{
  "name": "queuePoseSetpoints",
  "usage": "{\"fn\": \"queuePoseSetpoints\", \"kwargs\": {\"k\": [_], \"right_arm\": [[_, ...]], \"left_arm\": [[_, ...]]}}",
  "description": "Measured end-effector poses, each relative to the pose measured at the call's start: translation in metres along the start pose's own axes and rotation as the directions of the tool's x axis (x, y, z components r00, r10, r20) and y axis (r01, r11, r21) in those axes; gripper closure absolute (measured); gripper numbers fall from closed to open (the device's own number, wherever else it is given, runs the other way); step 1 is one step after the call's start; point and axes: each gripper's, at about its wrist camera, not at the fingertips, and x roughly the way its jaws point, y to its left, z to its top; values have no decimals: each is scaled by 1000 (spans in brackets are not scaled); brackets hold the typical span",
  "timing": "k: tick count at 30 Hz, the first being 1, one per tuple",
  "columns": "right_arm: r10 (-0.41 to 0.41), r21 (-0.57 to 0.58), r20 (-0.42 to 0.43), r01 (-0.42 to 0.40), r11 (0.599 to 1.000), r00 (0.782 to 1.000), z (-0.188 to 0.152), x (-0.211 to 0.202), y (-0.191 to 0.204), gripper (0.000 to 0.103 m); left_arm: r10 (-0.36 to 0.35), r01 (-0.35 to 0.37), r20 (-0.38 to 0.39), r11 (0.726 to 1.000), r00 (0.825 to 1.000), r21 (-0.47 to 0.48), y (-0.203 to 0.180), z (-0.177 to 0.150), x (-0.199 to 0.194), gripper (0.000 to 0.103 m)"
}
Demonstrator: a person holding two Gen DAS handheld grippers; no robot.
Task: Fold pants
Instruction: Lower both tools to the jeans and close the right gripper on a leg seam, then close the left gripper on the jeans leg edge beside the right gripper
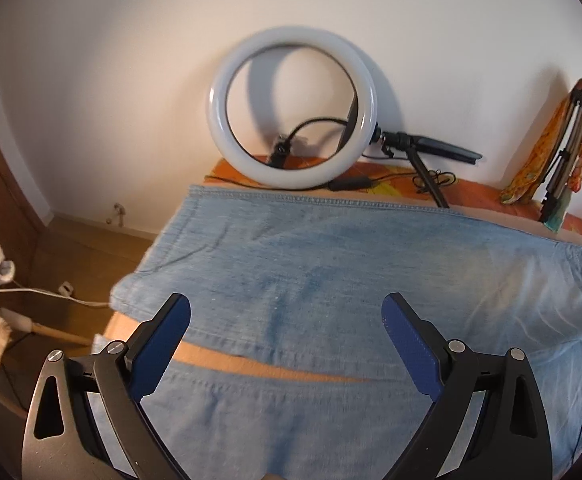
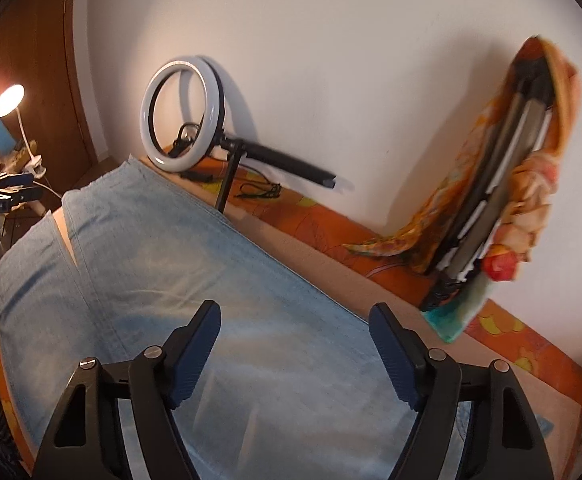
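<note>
The light blue denim pants [image 1: 331, 280] lie spread flat on a bed with an orange patterned cover [image 1: 487, 192]. In the left wrist view they fill the whole middle and lower part, and a thin strip of the bare cover shows between the two legs at about 7 o'clock from the centre. The hem of the far leg runs just in front of the wall.

The left gripper [image 1: 287, 320] hangs over the pants with its jaws wide apart. Nothing is between its blue pads; below them only denim is seen. I cannot tell if the fingertips touch the cloth.

In the right wrist view the pants run from 9 o'clock down to 6 o'clock, with the gap between the legs at about 9 o'clock. The right gripper [image 2: 295, 320] is also over the pants, jaws open and a little narrower than the left ones, with no cloth caught between the pads.

A white ring light [image 1: 289, 108] on a small black stand leans on the wall at 12 o'clock in the left view, with its cable on the cover. A folded tripod [image 2: 503, 172] wrapped in orange cloth leans on the wall at 3 o'clock in the right view. A lit desk lamp [image 2: 9, 100] shines at 9 o'clock there.
</note>
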Motion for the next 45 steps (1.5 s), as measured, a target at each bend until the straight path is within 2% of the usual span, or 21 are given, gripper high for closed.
{"fn": "queuePoseSetpoints", "kwargs": {"k": [2, 12, 18, 22, 24, 25, 26, 27, 29, 32, 37, 41, 45], "right_arm": [[20, 2, -17, -20, 1000, 1000, 3, 18, -4, 27], [74, -68, -119, -82, 994, 990, 16, 118, -7, 26], [83, -101, -180, -103, 990, 980, 14, 153, -5, 28], [134, -82, -172, -149, 985, 976, 14, 162, -10, 34], [152, -72, -162, -165, 984, 975, 14, 161, -11, 45], [175, -63, -167, -188, 980, 970, 15, 160, -12, 58], [188, -54, -166, -199, 978, 968, 16, 160, -11, 67], [195, -47, -169, -205, 978, 966, 16, 160, -11, 70], [199, -44, -170, -209, 977, 965, 17, 158, -8, 85], [160, -79, -167, -175, 981, 973, 19, 150, 0, 94], [127, -117, -95, -138, 983, 987, 26, 116, 11, 98], [136, -133, -34, -139, 981, 990, 23, 75, 28, 100], [113, -229, 3, -109, 967, 994, 5, 39, 59, 100]], "left_arm": [[-16, 16, -18, 1000, 1000, -11, -2, 1, 14, 12], [-21, 19, -73, 1000, 997, -24, -9, 12, 80, 12], [-31, 26, -101, 998, 994, -56, -2, 12, 108, 12], [-52, 40, -106, 994, 993, -106, 6, 11, 121, 12], [-70, 56, -106, 990, 992, -130, 9, 12, 125, 12], [-77, 62, -103, 988, 992, -142, 11, 13, 126, 12], [-80, 64, -99, 986, 992, -153, 13, 14, 128, 12], [-82, 65, -96, 984, 992, -164, 14, 15, 128, 12], [-95, 75, -94, 978, 991, -195, 19, 16, 129, 12], [-123, 95, -96, 963, 988, -254, 25, 18, 132, 12], [-137, 112, -68, 951, 988, -290, 28, 27, 127, 12], [-149, 128, -47, 943, 988, -308, 29, 42, 123, 12], [-191, 163, -43, 919, 981, -360, 29, 56, 125, 12]]}}
